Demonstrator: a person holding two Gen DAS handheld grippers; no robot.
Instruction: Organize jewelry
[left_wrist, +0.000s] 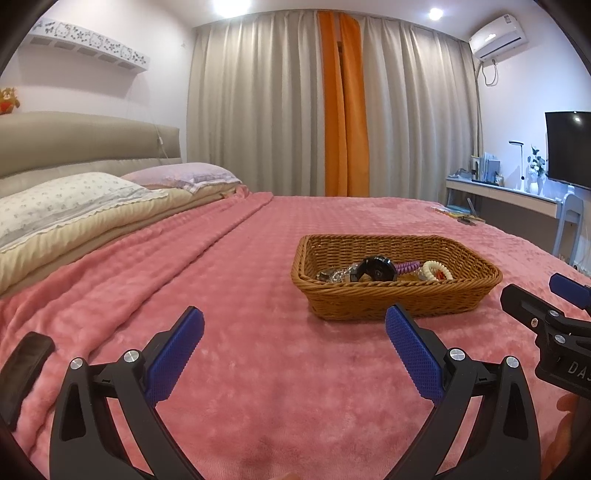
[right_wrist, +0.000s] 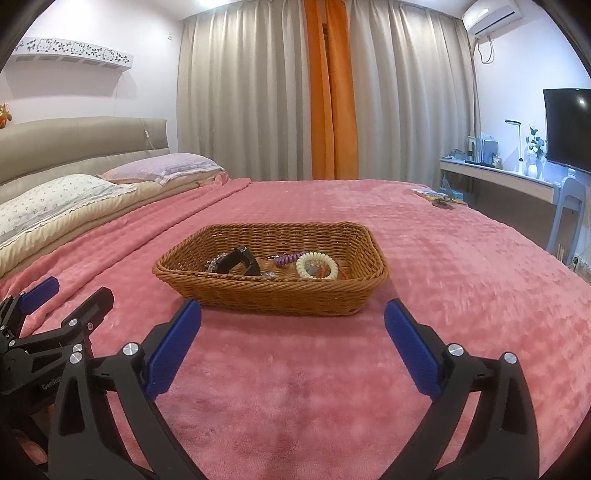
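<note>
A brown wicker basket (left_wrist: 369, 302) sits on the pink bedspread (left_wrist: 240, 277); it also shows in the right wrist view (right_wrist: 273, 295). Inside lie a black watch (right_wrist: 240, 260), a purple coil band (right_wrist: 290, 257), a cream coil bracelet (right_wrist: 317, 266) and a silvery piece (left_wrist: 334, 275). My left gripper (left_wrist: 295, 332) is open and empty, short of the basket and to its left. My right gripper (right_wrist: 293, 325) is open and empty, just in front of the basket. Each gripper shows at the edge of the other's view.
A dark flat object (left_wrist: 22, 369) lies on the bedspread at the near left. Pillows (left_wrist: 74, 206) and the headboard are at far left. Small items (right_wrist: 439, 197) lie at the bed's far right corner. A desk (right_wrist: 498, 181) and chair stand to the right.
</note>
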